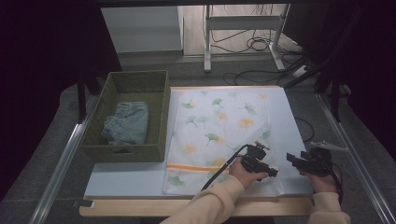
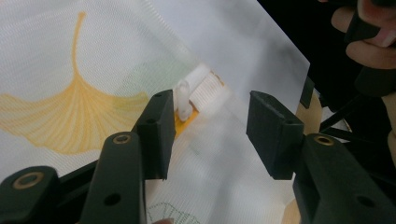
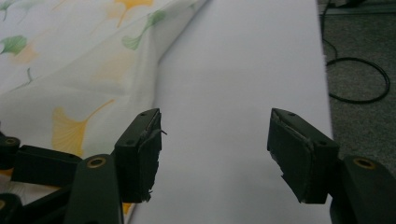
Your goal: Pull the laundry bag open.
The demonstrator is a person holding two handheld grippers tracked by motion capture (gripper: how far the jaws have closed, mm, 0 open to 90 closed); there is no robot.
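The printed cloth [image 1: 219, 135] is spread on the white board [image 1: 289, 140], just beside the woven basket [image 1: 128, 149], in which a folded blue-grey garment [image 1: 127, 122] lies. The left gripper [image 2: 210, 126] is held half open over the cloth's corner, nothing pinched yet; the small white hook [image 2: 183, 99] there could be caught instead of fabric. The right gripper [image 3: 215, 149] stands wide and empty over bare board.

No readable text, label or number anywhere (cloth [image 1: 219, 135] bears leaf print only).
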